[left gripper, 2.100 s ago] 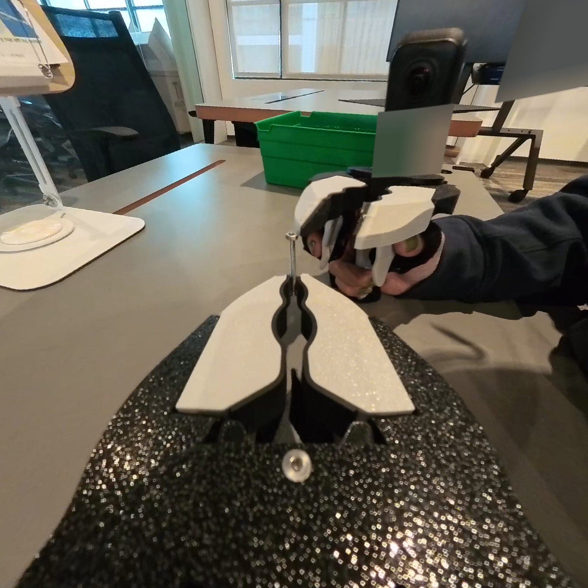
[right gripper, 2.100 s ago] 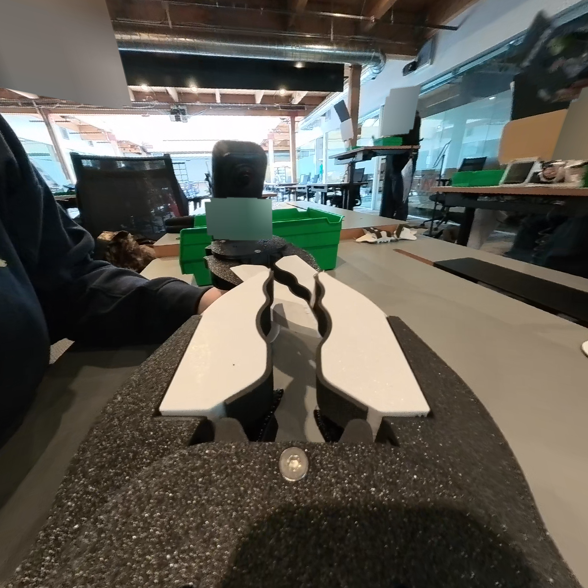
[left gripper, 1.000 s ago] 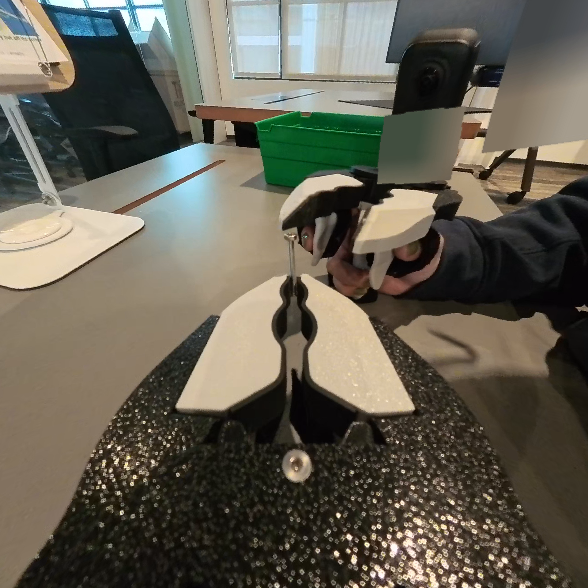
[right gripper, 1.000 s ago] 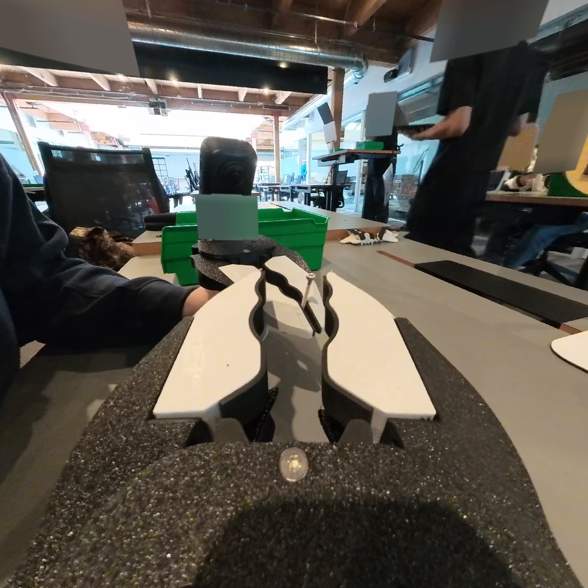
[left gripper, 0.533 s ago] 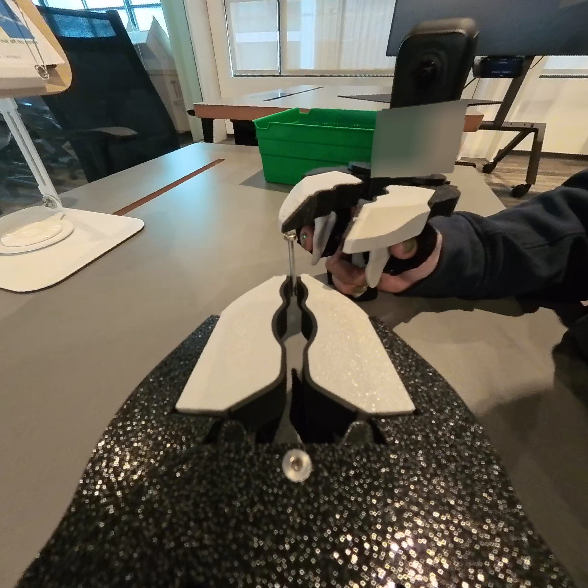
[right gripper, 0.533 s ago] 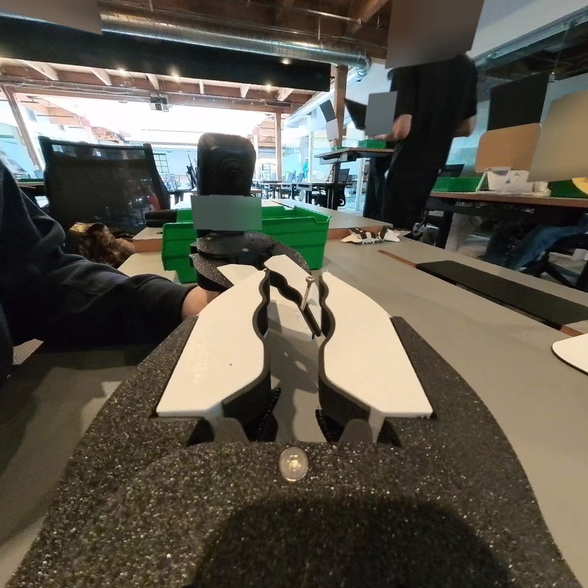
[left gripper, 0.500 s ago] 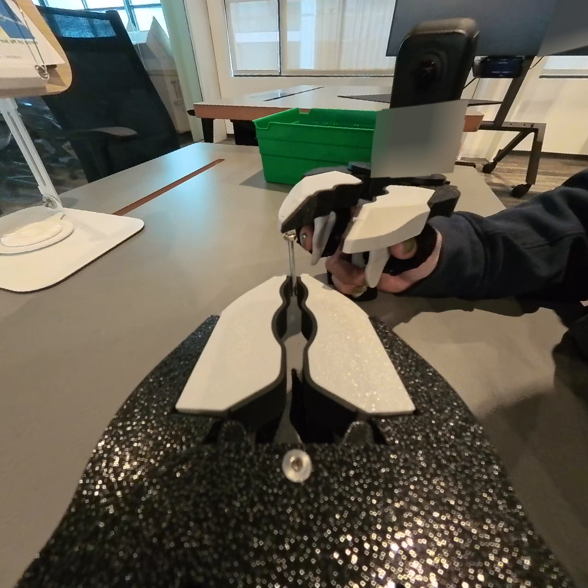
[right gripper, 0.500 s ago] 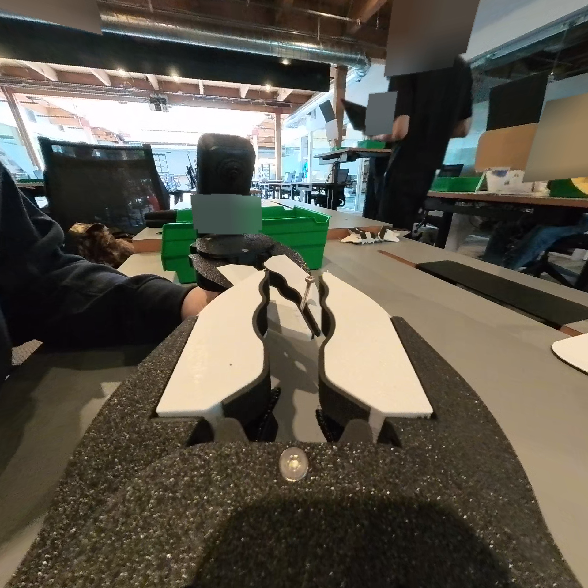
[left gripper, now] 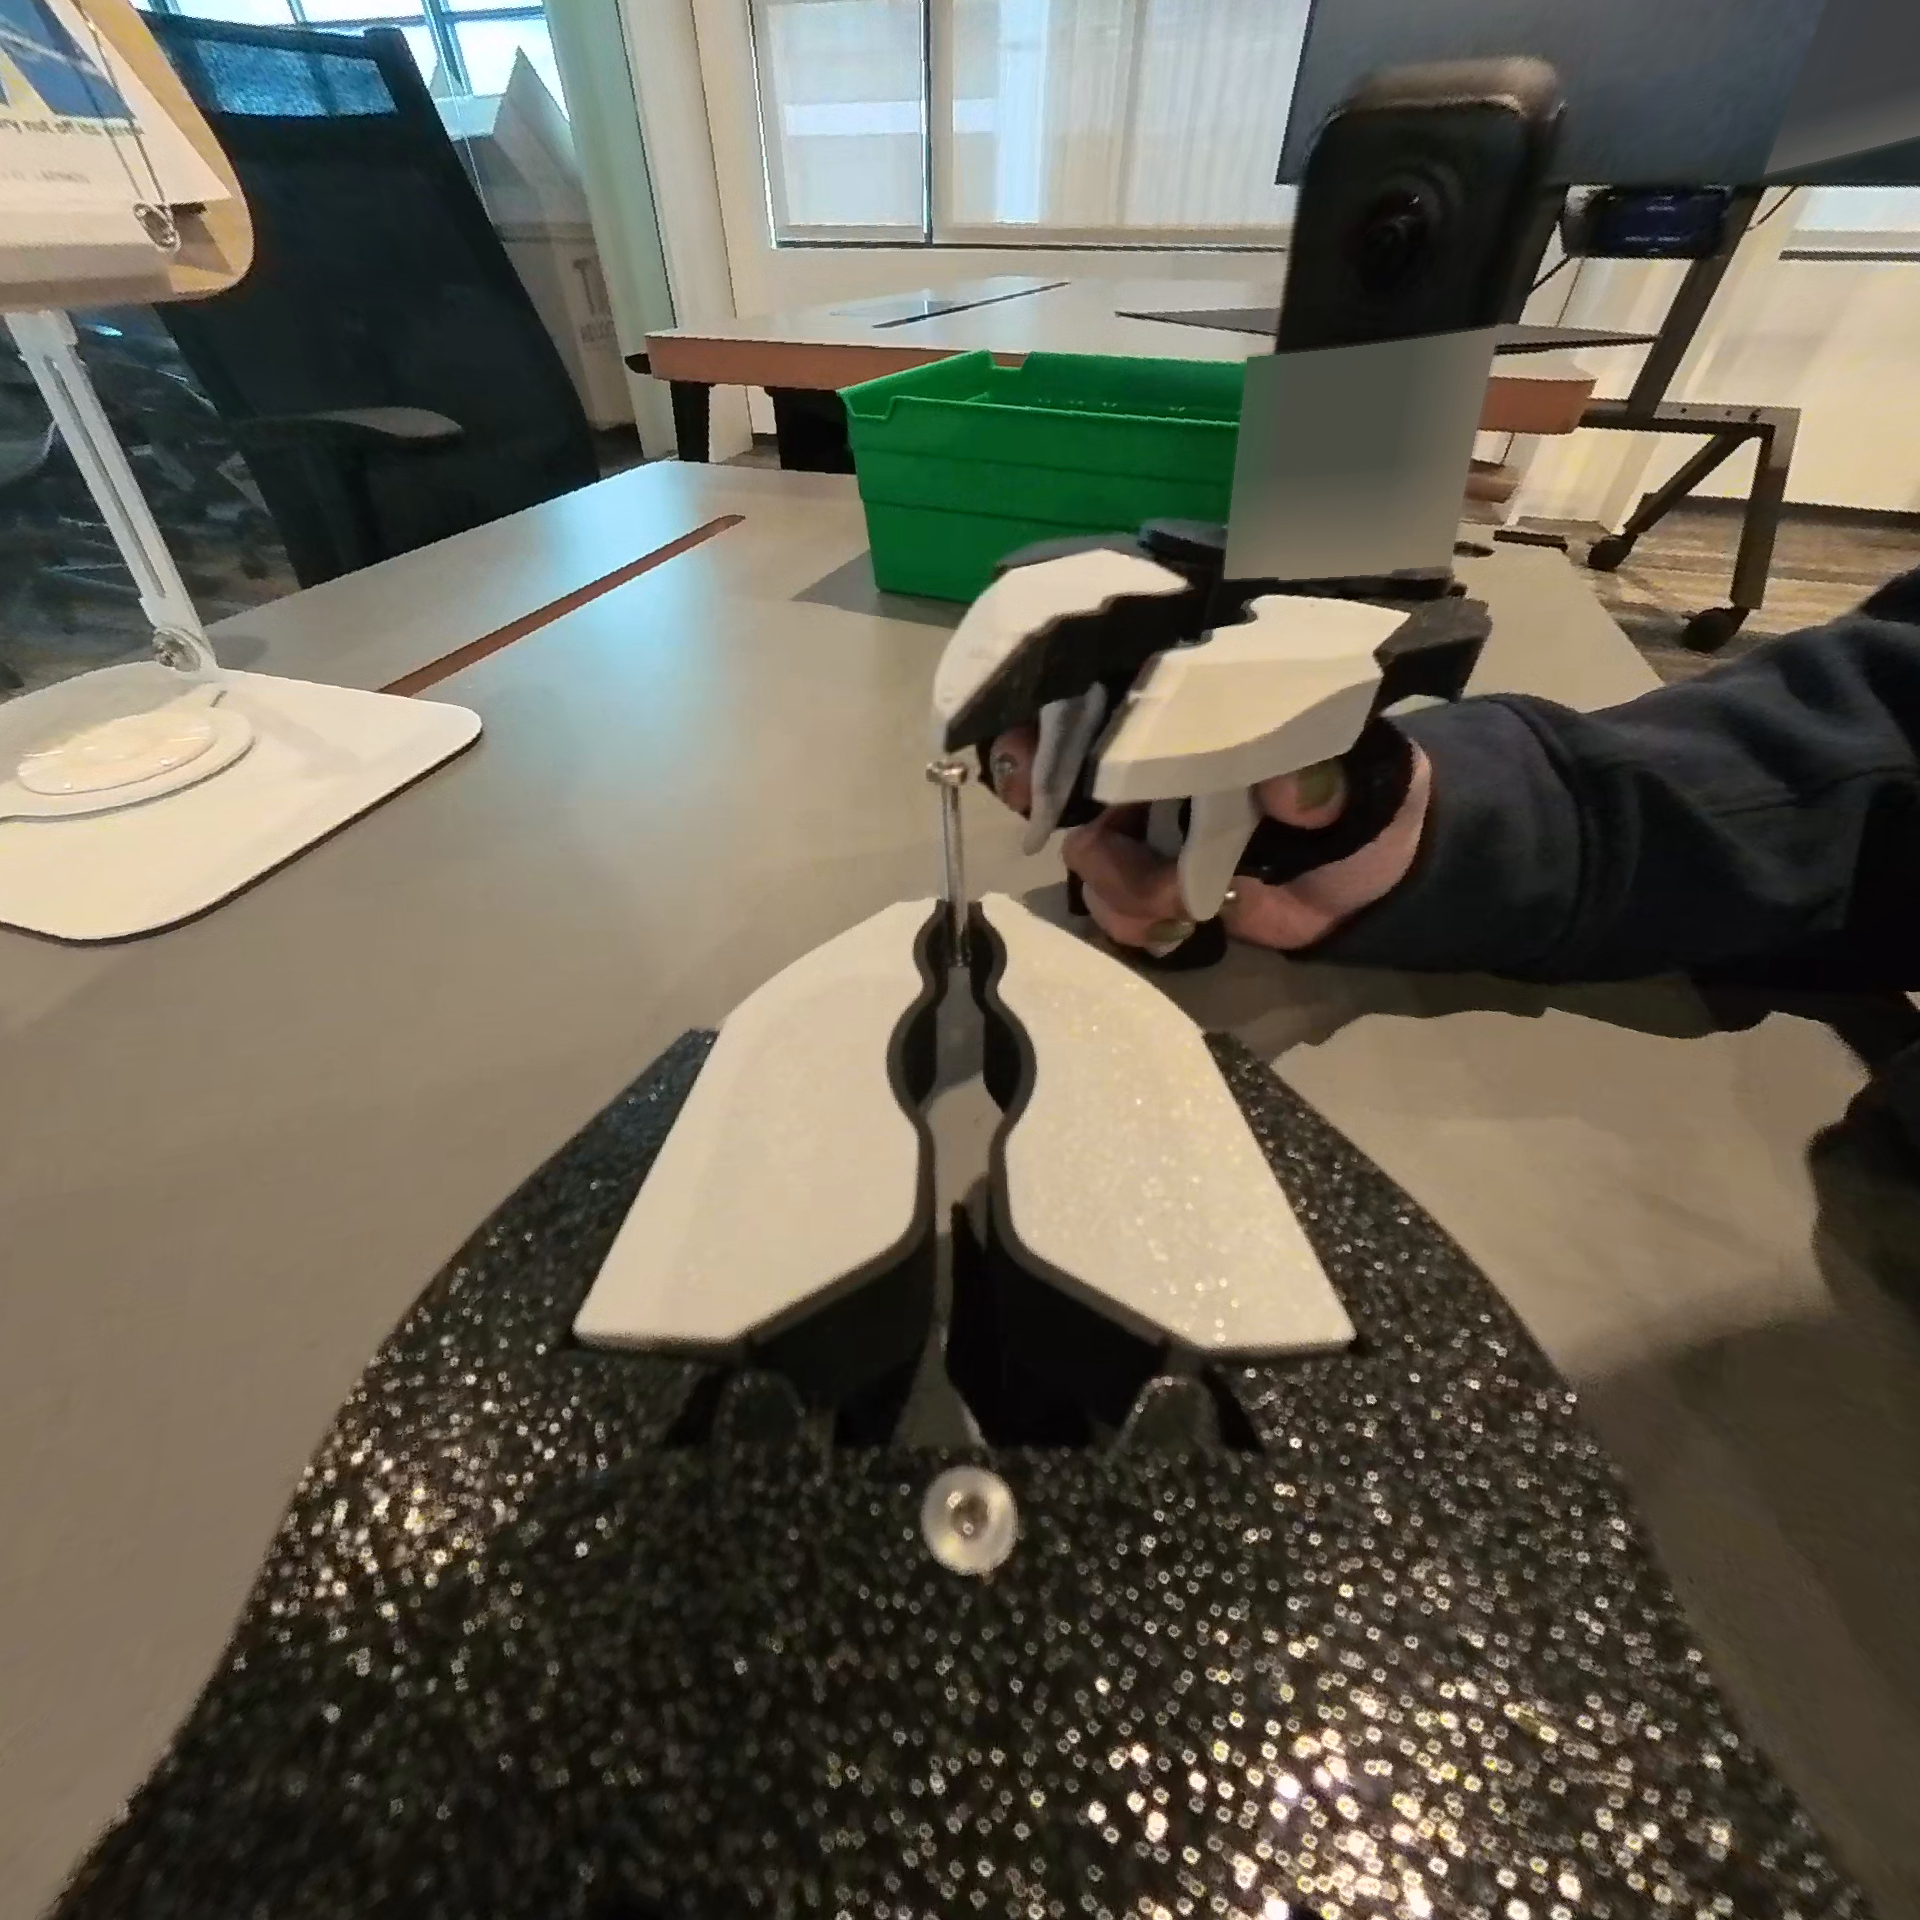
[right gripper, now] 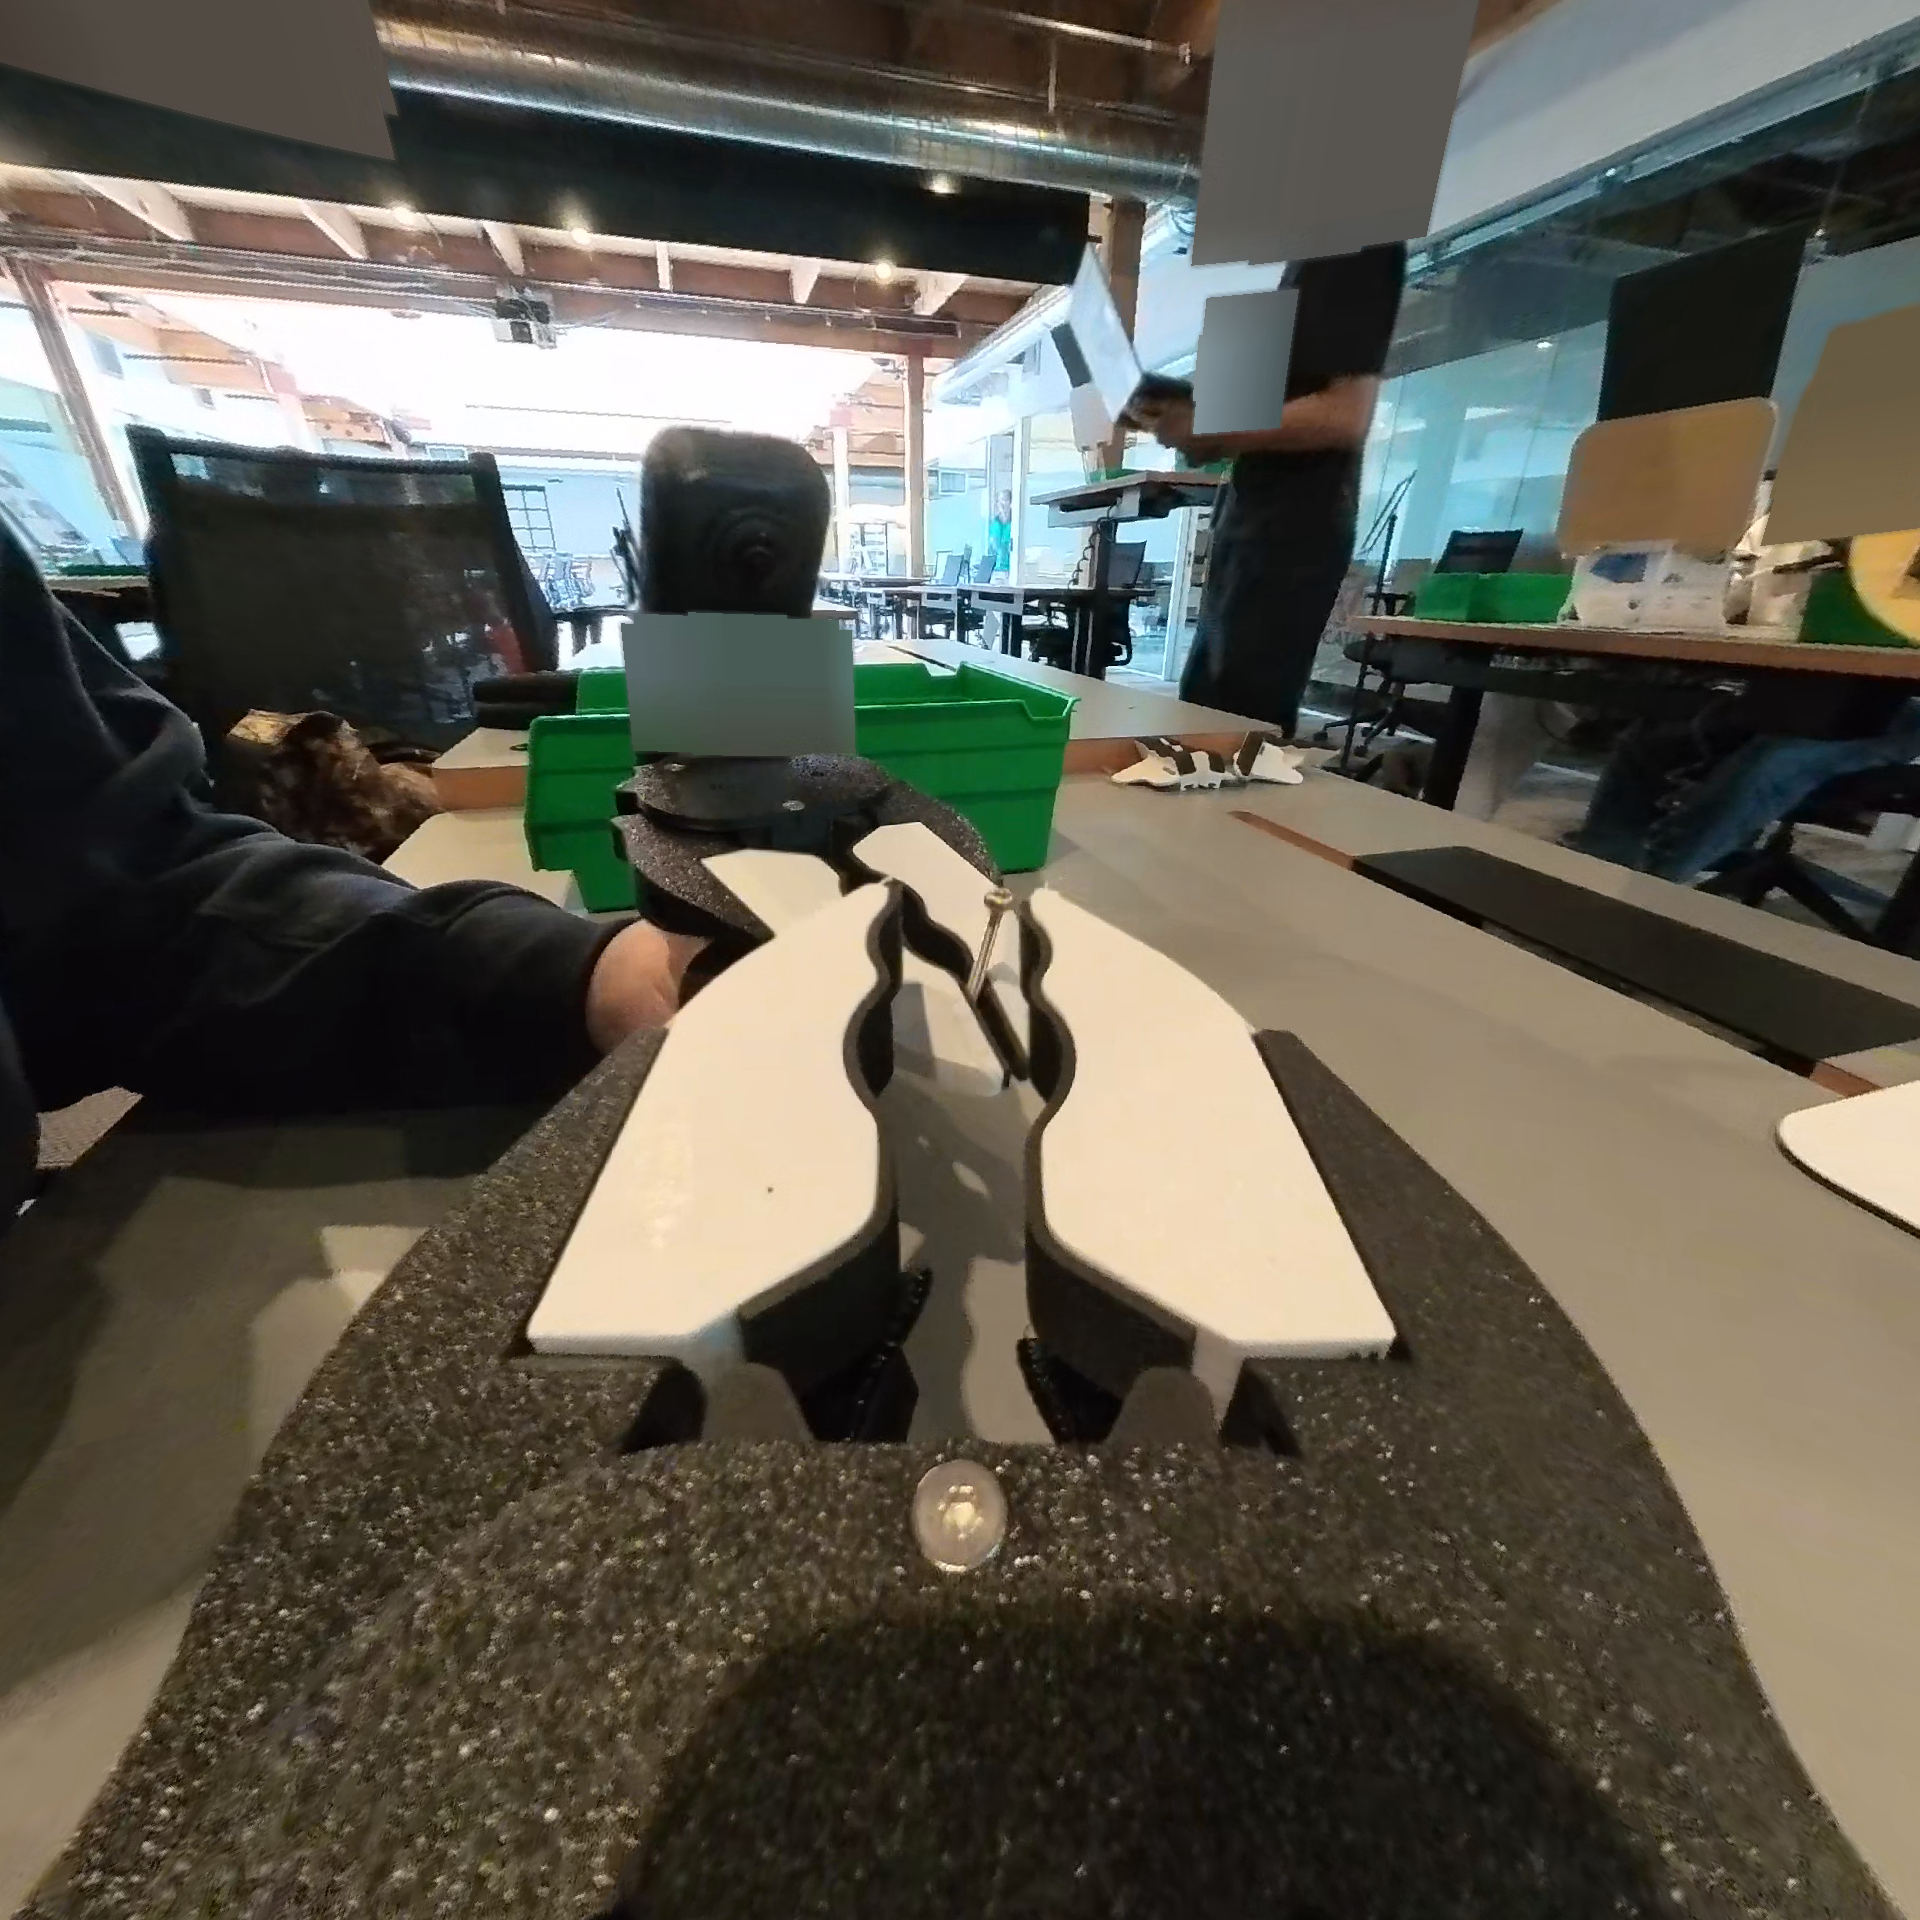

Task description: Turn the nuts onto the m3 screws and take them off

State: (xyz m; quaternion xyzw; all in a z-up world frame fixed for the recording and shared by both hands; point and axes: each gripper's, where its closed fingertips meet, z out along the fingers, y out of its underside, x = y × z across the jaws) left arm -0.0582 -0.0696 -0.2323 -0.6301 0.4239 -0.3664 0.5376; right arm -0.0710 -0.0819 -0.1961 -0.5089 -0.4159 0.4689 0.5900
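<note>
Narrowed around the screw (left gripper: 953, 831) since a second ago: right gripper (right gripper: 956, 904), pads not yet pressing it.
Clamped upright by the tip in the shut left gripper (left gripper: 958, 914), head up beside the right gripper's finger (left gripper: 997, 665). Beyond, on the grey table (left gripper: 520, 727): white stand base (left gripper: 208, 769) at left, green bin (left gripper: 1039, 468) farther back, black chair (left gripper: 395, 343) behind; person standing far right (right gripper: 1288, 520).

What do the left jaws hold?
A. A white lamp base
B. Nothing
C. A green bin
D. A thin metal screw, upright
D: the left gripper is closed on the lower end of a screw, which stands up from its tips.
</note>
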